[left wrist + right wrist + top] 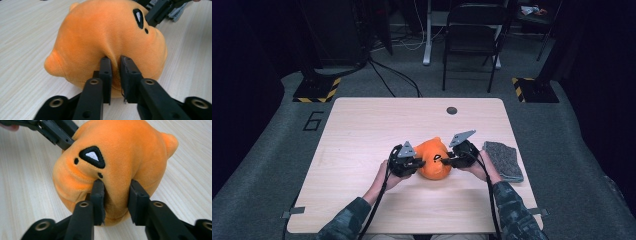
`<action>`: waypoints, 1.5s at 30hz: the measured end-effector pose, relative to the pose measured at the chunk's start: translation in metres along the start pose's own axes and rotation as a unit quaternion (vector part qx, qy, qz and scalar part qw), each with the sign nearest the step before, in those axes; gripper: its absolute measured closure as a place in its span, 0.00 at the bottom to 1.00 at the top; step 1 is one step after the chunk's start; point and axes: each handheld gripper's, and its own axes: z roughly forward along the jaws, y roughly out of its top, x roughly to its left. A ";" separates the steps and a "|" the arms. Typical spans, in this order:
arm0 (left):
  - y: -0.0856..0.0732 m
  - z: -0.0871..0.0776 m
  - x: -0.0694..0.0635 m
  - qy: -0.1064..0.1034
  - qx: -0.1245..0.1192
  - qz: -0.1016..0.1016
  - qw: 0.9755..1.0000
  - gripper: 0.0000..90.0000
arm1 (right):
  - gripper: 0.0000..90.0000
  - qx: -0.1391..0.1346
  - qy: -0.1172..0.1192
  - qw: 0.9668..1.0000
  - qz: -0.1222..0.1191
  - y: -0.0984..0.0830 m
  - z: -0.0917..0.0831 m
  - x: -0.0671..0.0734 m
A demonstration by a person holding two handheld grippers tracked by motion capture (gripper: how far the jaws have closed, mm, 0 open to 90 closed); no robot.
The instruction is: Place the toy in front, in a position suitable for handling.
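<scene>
An orange plush toy [434, 161] with black embroidered face marks lies on the wooden table [362, 130], near its front middle. My left gripper [419, 163] reaches in from the toy's left side. In the left gripper view its jaws pinch a narrow fold of the orange plush [107, 32], the gripper [116, 65] shut on it. My right gripper [445, 161] comes in from the toy's right side. In the right gripper view this gripper [116, 190] clamps a thicker bulge of the plush [135, 150] just below a black triangle mark.
A grey folded cloth [503, 160] lies just right of the right hand. A dark round hole [452, 110] sits near the table's far edge. A black chair [472, 35] and cables stand on the floor beyond.
</scene>
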 end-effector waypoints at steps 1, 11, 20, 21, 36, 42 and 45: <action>0.000 -0.001 0.001 -0.008 0.005 0.000 1.000 0.82 | 0.67 -0.003 -0.004 1.000 0.012 0.000 0.000 0.000; -0.002 -0.044 0.018 0.024 0.016 -0.036 0.999 0.23 | 0.20 -0.027 -0.021 0.995 0.093 0.006 -0.024 0.003; -0.043 -0.064 0.050 0.107 0.064 -0.099 0.987 0.17 | 0.17 -0.045 -0.095 0.981 0.162 0.028 -0.011 0.032; -0.046 -0.062 0.053 0.118 0.068 -0.101 0.986 0.17 | 0.17 -0.045 -0.099 0.981 0.163 0.030 -0.008 0.034; -0.064 -0.047 0.073 0.115 0.102 -0.129 0.980 0.17 | 0.72 -0.031 -0.103 0.983 0.148 0.028 0.019 0.034; -0.064 -0.045 0.073 0.108 0.100 -0.127 0.981 0.17 | 0.75 -0.048 -0.071 0.991 0.101 0.030 0.009 0.030; -0.064 -0.045 0.074 0.108 0.100 -0.124 0.981 0.17 | 0.75 -0.058 -0.056 0.994 0.070 0.032 -0.002 0.026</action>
